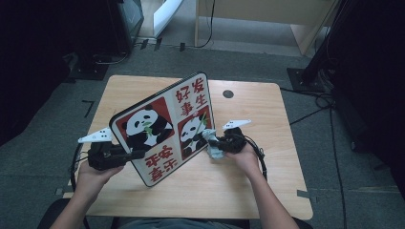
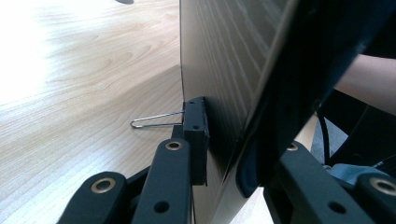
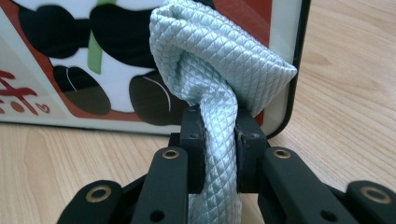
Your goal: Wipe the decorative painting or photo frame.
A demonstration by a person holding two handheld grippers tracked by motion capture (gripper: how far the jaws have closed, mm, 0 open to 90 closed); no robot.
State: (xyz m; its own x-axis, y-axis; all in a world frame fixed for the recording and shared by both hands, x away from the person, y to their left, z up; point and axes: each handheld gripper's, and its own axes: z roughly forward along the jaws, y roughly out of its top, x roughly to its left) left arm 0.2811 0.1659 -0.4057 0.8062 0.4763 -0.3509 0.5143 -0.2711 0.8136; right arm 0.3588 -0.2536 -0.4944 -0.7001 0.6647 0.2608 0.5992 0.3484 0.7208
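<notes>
My left claw (image 1: 136,153) pinches the tilted panda board (image 1: 165,126); my right claw (image 1: 213,147) pinches a folded cloth (image 3: 219,70) against its face.

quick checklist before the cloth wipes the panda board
1. Left gripper clamped on the board edge: ok.
2. Board propped tilted, lower edge on the table: ok.
3. Right gripper pinching the cloth: ok.
4. Cloth bunched ahead of the jaws: ok.
5. Cloth touching the printed face: cannot tell.
6. Wire loop behind the board clear of the jaws: ok.
</notes>
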